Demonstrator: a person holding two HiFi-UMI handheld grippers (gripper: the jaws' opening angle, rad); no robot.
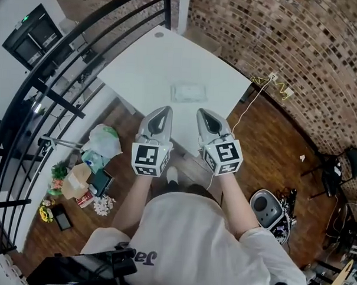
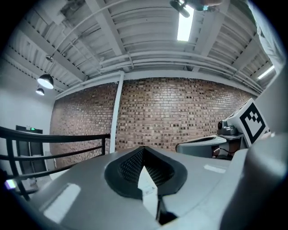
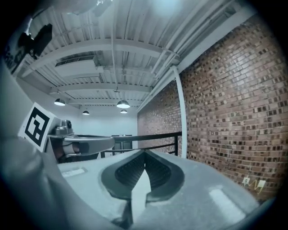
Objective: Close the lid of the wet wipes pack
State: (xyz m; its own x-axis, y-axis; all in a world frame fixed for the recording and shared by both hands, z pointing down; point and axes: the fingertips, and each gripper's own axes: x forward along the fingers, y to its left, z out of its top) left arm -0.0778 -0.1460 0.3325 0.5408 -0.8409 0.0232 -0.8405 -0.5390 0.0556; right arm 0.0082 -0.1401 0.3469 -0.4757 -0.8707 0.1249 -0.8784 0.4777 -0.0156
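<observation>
The wet wipes pack (image 1: 188, 92) lies flat near the middle of the white table (image 1: 146, 66); it is small and pale, and I cannot tell how its lid stands. My left gripper (image 1: 166, 109) and right gripper (image 1: 201, 112) hover side by side over the table's near edge, short of the pack and apart from it. Both are shut with nothing held. In the left gripper view the left gripper (image 2: 143, 148) has its jaws meeting against the brick wall. The right gripper (image 3: 145, 152) also shows closed jaws. Neither gripper view shows the pack.
A black railing (image 1: 64, 51) curves along the left. Bags and boxes (image 1: 86, 170) clutter the wooden floor at the left. A brick wall (image 1: 289, 37) runs behind the table, with a cable (image 1: 261, 83) at its right corner. A round grey appliance (image 1: 266, 209) stands at the right.
</observation>
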